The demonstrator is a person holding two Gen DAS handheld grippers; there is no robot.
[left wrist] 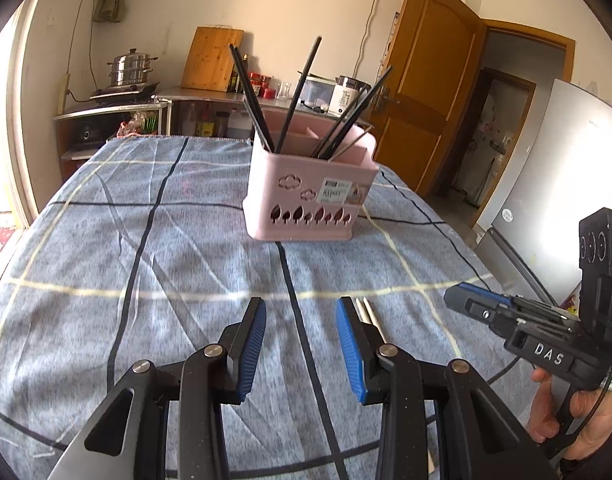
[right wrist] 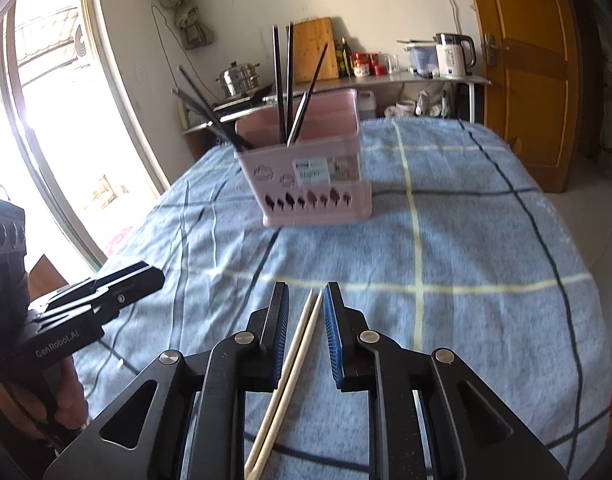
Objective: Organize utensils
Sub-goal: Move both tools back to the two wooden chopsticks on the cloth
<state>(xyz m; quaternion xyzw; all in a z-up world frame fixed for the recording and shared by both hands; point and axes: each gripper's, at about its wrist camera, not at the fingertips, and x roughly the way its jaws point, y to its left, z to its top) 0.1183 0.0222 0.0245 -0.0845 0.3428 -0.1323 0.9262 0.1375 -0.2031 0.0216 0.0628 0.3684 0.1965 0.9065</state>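
A: Nearest the right camera is the right gripper (right wrist: pixel 306 332), and the pale chopsticks (right wrist: pixel 293 364) run up between its fingers. The pair lies flat on the cloth (right wrist: pixel 486 248), long axis almost in line with the fingers, tips pointing away toward the holder (right wrist: pixel 318 184).

B: Is it clamped on them?

A: No. The jaws stand a little apart, with a gap on each side of the sticks, and neither pad presses on them (the near ends slip under the left finger, so contact down there cannot be judged).

B: And the left gripper (left wrist: pixel 299 344)?

A: Its jaws are apart too, wider, with only cloth between them. From its view the chopsticks peek out just beside its right finger, so they lie off to that side. The right hand (left wrist: pixel 562 420) is clearly the better placed of the two.

B: So the next move hangs on that line-up.

A: Probably. The sticks already sit in the right gripper's gap, so closing should catch both. The pink holder stands well ahead, past mid-table, already bristling with dark chopsticks (left wrist: pixel 289 96).
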